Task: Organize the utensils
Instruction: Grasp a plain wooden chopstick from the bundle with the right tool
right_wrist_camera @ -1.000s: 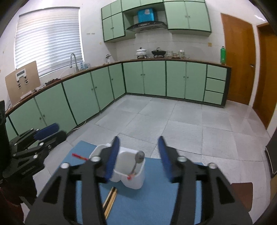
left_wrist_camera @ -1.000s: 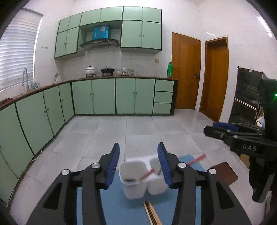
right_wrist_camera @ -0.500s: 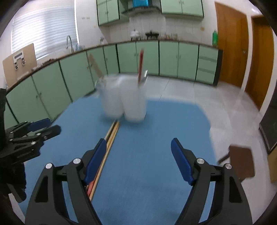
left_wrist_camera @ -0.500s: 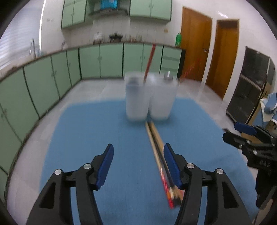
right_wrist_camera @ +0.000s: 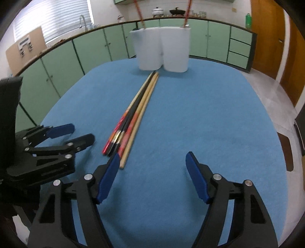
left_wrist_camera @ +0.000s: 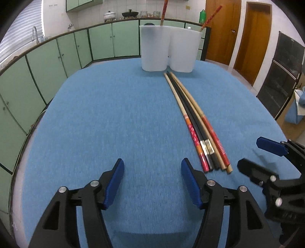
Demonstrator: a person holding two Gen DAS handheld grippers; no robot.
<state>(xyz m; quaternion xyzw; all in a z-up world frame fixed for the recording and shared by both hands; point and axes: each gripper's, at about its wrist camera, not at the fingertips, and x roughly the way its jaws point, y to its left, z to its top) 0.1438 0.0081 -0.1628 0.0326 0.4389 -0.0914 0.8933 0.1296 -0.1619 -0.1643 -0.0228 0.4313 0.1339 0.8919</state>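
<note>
a bundle of chopsticks [left_wrist_camera: 196, 122] lies on the blue table [left_wrist_camera: 95, 124], tips nearly touching a white two-compartment holder [left_wrist_camera: 168, 50] at the far edge, which already has red-handled utensils [left_wrist_camera: 164, 11] standing in it. the left claw [left_wrist_camera: 152, 181] and right claw [right_wrist_camera: 152, 175] both hover wide open and empty. the picking-up step seems at hand; next, one claw likely must close on the near chopstick ends.

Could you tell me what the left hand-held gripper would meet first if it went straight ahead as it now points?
Probably bare blue mat: the left hand-held gripper is open, the chopsticks lie to its right, and the white holder stands far ahead.
</note>
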